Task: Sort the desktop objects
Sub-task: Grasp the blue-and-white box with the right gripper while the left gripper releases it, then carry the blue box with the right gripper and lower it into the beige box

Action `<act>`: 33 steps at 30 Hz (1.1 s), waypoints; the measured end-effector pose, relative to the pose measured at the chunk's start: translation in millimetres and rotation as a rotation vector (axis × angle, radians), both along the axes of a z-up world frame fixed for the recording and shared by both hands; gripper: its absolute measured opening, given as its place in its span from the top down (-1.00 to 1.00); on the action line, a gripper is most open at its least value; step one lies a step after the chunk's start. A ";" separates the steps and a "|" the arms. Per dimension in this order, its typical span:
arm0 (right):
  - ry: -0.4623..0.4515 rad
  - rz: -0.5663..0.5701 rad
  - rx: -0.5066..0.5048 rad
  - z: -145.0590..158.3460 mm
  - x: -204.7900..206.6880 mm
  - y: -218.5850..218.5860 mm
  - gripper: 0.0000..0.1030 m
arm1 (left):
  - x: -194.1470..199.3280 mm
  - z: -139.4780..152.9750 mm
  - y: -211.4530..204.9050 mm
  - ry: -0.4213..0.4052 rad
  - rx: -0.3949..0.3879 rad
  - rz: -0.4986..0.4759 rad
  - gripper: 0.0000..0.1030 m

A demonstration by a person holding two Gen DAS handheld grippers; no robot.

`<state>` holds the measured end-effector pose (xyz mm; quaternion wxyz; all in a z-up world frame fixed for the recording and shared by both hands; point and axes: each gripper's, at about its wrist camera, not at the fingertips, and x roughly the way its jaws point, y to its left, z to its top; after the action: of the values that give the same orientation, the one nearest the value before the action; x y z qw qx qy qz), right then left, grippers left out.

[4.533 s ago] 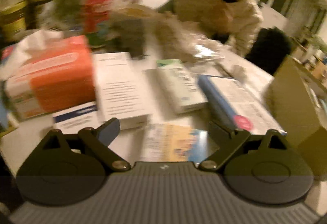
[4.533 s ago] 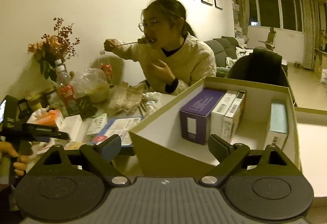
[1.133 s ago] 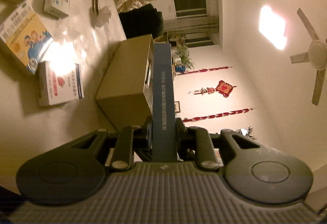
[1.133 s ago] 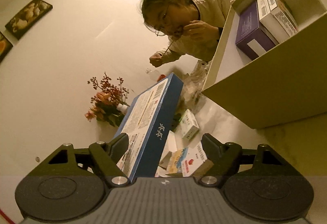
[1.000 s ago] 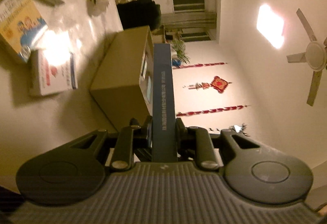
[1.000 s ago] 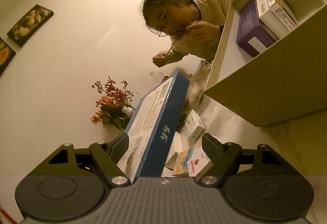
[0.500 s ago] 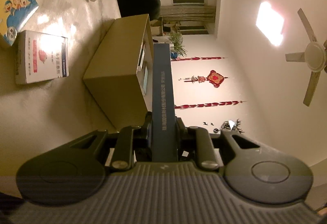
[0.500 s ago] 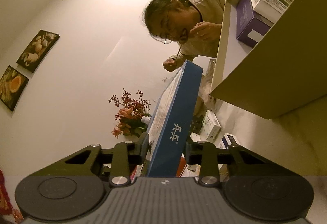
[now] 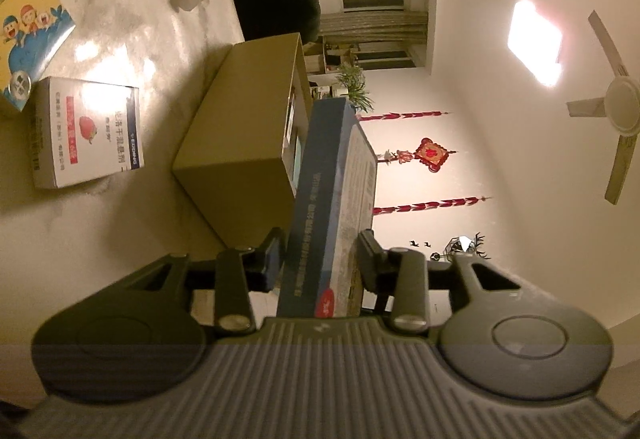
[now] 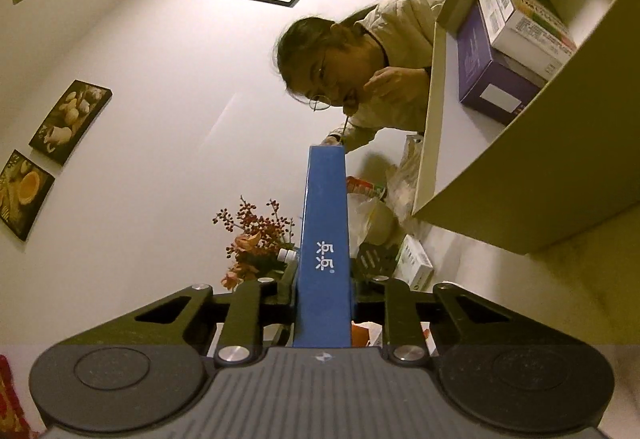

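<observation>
Gripping the blue box (image 10: 326, 239) tight in the right claw (image 10: 323, 289), held in the air beside the cardboard organizer (image 10: 532, 195). Left claw (image 9: 322, 259) standing parted around the same box (image 9: 324, 207), seemingly barely touching.

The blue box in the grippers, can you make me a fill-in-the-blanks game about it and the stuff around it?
1. The right gripper is shut on the ____ box.
2. The left gripper around that box stands ____.
3. The purple box sits inside the ____ bin.
4. The white box with a red picture lies on the ____.

Missing words: blue; open; cardboard; table
</observation>
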<state>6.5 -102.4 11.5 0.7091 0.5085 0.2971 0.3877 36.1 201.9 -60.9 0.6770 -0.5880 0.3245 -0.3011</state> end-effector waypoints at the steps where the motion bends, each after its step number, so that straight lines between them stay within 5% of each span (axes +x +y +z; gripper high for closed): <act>1: 0.002 -0.004 -0.005 0.5 0.8 -0.6 0.52 | 0.4 -0.5 0.0 0.002 0.003 0.001 0.27; 16: -0.017 -0.117 -0.133 36.9 26.9 -33.5 0.53 | -8.7 9.7 8.9 -0.028 0.158 0.063 -0.20; 20: -0.021 -0.172 -0.172 50.2 39.5 -51.9 0.53 | -11.3 10.4 12.3 -0.036 0.180 0.077 -0.66; 25: -0.012 -0.240 -0.228 63.3 57.9 -73.7 0.53 | -11.7 10.8 13.4 -0.044 0.206 0.090 -0.96; 33: 0.029 -0.310 -0.338 70.7 90.6 -94.9 0.53 | -10.3 5.9 15.5 -0.026 0.213 0.090 -0.99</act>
<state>97.1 -197.3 82.1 0.8310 0.4277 0.2860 0.2115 25.8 217.4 -55.0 0.7525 -0.5230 0.3191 -0.2417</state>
